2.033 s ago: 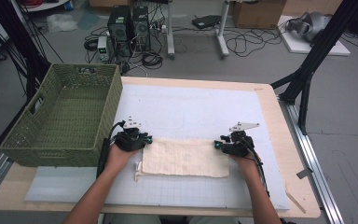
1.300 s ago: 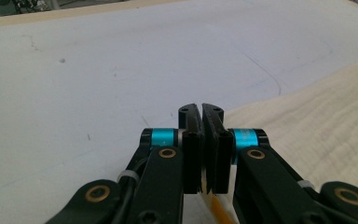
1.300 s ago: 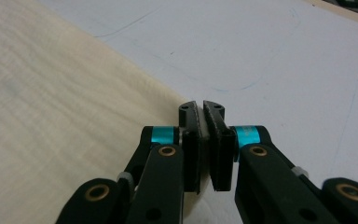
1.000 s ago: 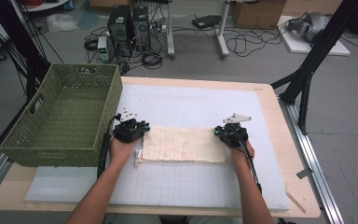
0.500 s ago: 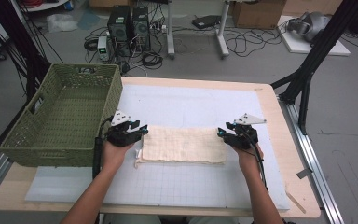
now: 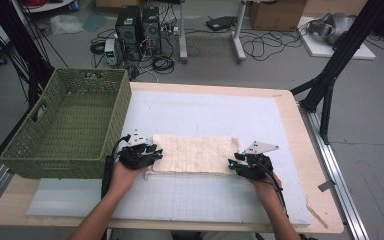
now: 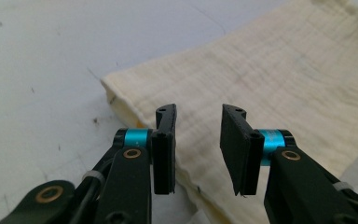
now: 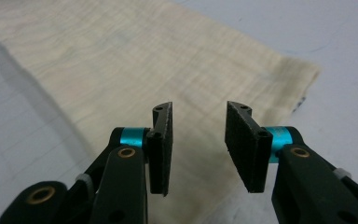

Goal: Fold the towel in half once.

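On the white mat point(image 6: 205, 200), mid-table, lies the folded cream cloth point(image 6: 195, 154), long side running left-right, w/ the green basket point(image 6: 65, 125) just left of it. Left gripper point(image 6: 152, 152) sits at the cloth's left end, right gripper point(image 6: 234, 164) at its near-right corner; both have just been closing but the jaws are parted w/ nothing pinched, cloth lying below them (clear in both gripper views). Looks like the next fold or a lift is being set up. To do it well: drop both low, catch all layers at the edge, not just the top ply, close together, then move both hands evenly so the cloth stays square.
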Demonstrator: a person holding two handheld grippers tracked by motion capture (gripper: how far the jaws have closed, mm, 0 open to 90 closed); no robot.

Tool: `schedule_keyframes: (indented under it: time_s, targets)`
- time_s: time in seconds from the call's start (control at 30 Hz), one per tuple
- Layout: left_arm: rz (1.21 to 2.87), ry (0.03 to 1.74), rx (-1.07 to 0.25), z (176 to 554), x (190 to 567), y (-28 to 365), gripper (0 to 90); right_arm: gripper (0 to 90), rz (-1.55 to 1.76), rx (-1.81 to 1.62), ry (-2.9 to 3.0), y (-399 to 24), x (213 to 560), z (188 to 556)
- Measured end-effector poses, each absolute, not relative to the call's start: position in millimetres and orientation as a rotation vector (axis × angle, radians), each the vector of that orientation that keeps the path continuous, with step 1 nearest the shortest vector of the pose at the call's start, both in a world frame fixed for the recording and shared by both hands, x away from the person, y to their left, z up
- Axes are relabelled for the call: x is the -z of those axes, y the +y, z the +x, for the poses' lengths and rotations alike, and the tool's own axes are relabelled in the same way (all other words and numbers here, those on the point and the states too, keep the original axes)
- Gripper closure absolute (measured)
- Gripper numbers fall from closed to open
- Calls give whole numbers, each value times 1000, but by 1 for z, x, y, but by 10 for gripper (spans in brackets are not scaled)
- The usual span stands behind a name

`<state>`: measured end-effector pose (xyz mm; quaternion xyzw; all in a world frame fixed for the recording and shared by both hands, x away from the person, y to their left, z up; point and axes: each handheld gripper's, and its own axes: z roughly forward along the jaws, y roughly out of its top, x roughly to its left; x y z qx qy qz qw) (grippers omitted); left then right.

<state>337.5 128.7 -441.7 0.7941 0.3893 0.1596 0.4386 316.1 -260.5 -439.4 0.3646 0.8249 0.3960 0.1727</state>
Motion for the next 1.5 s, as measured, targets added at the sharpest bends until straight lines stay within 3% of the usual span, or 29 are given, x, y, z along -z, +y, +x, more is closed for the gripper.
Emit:
schedule_keyframes:
  time_s: [0.37,0.63,0.83,1.03,1.27,1.5]
  targets:
    - [2015,976,-443,328,450,131,708,629,1020,-1062,2387,-266,447,304]
    - [1971,987,-444,324,450,137,687,593,1050,-1085,2363,-274,444,297]
    - [1835,948,-450,321,439,145,560,506,1032,-1214,2263,-285,425,290]
    - [1706,871,-464,318,424,148,373,344,1051,-1210,2172,-299,418,283]
    - [1670,861,-421,318,417,151,178,133,1057,-1208,2125,-307,414,279]
    - [1668,842,-401,319,416,152,176,116,1081,-1217,2100,-313,412,280]
